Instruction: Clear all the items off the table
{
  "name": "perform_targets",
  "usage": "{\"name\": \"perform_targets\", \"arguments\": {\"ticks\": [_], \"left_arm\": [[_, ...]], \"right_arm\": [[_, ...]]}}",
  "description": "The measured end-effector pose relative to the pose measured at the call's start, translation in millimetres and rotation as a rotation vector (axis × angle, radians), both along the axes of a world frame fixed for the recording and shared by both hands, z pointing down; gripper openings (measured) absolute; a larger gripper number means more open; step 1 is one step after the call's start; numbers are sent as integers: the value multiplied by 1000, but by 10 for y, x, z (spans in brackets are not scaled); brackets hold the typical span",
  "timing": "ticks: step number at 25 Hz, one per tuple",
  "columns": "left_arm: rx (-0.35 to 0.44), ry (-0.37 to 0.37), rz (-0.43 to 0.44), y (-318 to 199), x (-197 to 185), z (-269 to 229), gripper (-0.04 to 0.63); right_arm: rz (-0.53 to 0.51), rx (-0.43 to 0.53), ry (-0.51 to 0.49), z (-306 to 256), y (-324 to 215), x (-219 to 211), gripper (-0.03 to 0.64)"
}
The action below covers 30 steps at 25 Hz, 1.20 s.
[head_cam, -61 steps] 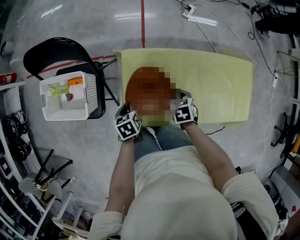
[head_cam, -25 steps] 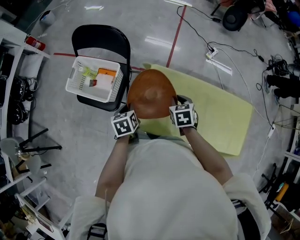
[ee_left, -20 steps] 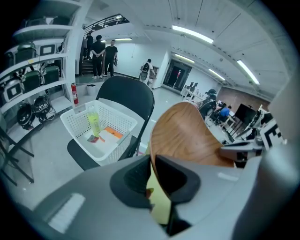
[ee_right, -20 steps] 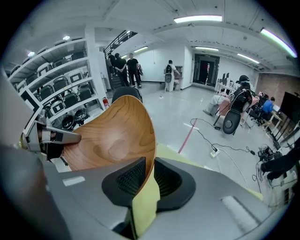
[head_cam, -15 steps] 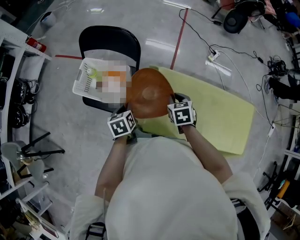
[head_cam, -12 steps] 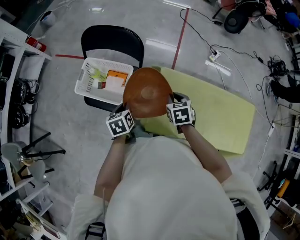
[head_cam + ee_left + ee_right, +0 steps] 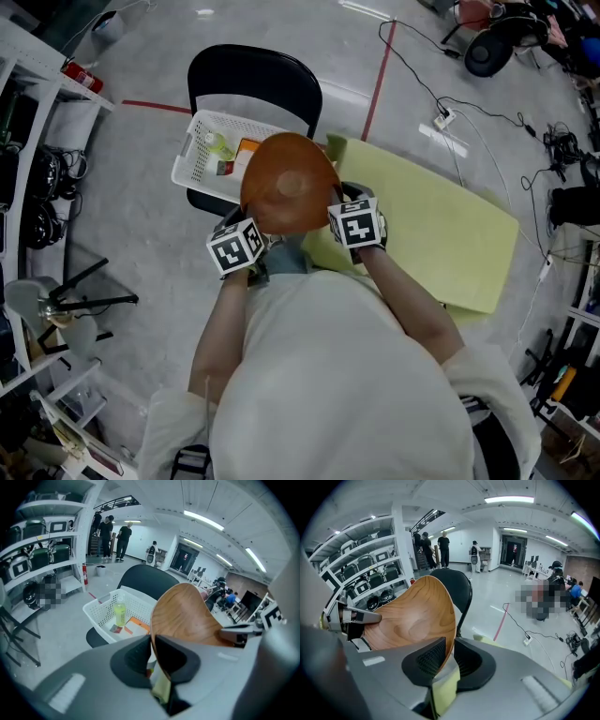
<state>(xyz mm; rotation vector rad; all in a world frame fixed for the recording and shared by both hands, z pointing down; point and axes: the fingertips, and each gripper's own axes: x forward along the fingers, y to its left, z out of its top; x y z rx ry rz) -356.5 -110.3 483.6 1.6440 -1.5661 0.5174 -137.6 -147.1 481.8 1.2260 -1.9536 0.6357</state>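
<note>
We hold the wooden bowl [image 7: 288, 183] up in the air with both grippers. Our left gripper [image 7: 152, 651] bites the bowl's rim on one side, with its jaws tight on the thin wood. Our right gripper [image 7: 450, 656] bites the rim on the other side, just as tight.

The bowl is off the yellow table [image 7: 441, 225]. From the head view it hangs over the table's corner and over one end of the white basket [image 7: 202, 150], so it hides that end from us. The basket sits on the seat of a black folding chair [image 7: 253, 75], just beside the table.

In the basket we see a yellow-green bottle [image 7: 120, 613] and an orange packet [image 7: 140, 624] (and one more small flat thing that we cannot make out). They fill part of the basket's floor.

Shelves [image 7: 42, 541] with dark gear stand on our left. A red line [image 7: 377, 80] runs along the grey floor, and cables [image 7: 469, 122] lie past the table. Far off, some people [image 7: 112, 527] stand by the stairs.
</note>
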Motion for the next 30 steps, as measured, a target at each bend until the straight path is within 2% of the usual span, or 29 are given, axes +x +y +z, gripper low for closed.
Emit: {"name": "perform_targets", "arguments": {"ticks": [15, 30], "left_arm": [[-43, -2, -56, -188, -857, 168, 35], [-109, -11, -21, -596, -1257, 552, 35]], "right_arm": [[-69, -40, 2, 176, -323, -896, 57], [-54, -122, 21, 649, -649, -1269, 58]]}}
